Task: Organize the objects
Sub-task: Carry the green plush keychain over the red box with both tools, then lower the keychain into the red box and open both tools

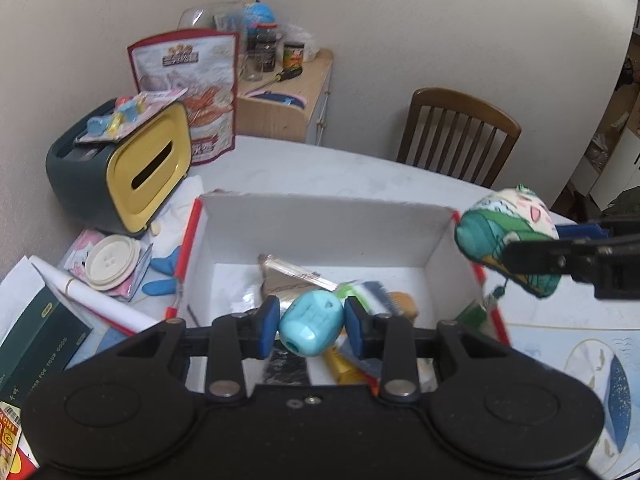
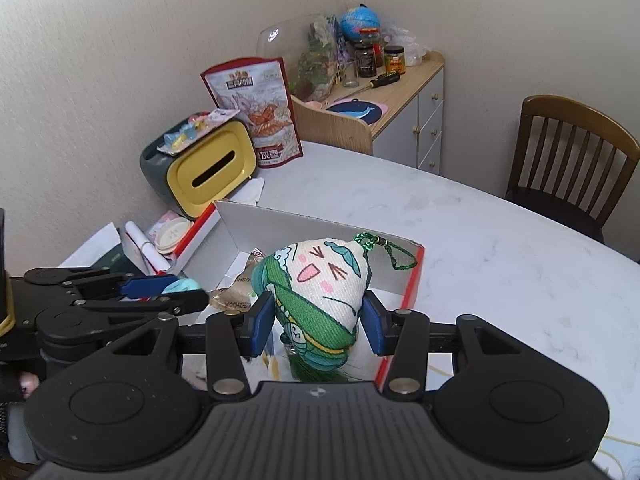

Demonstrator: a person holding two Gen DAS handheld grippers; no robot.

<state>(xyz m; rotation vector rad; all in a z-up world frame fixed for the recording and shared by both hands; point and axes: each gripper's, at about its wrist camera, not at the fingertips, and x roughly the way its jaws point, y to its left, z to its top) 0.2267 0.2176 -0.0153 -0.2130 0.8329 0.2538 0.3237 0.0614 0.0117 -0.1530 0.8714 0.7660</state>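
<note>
A white cardboard box with red edges stands open on the table and holds several packets and small items. My left gripper is shut on a turquoise barrel-shaped toy and holds it above the box's near side. My right gripper is shut on a plush dumpling charm, white and green with a drawn face and a green cord loop, above the box's right edge. The charm also shows at the right of the left wrist view. The left gripper shows at the left of the right wrist view.
A yellow and dark green tissue box and a tall snack bag stand at the back left. Papers, a round lid and a green box lie left of the box. A wooden chair stands beyond the table.
</note>
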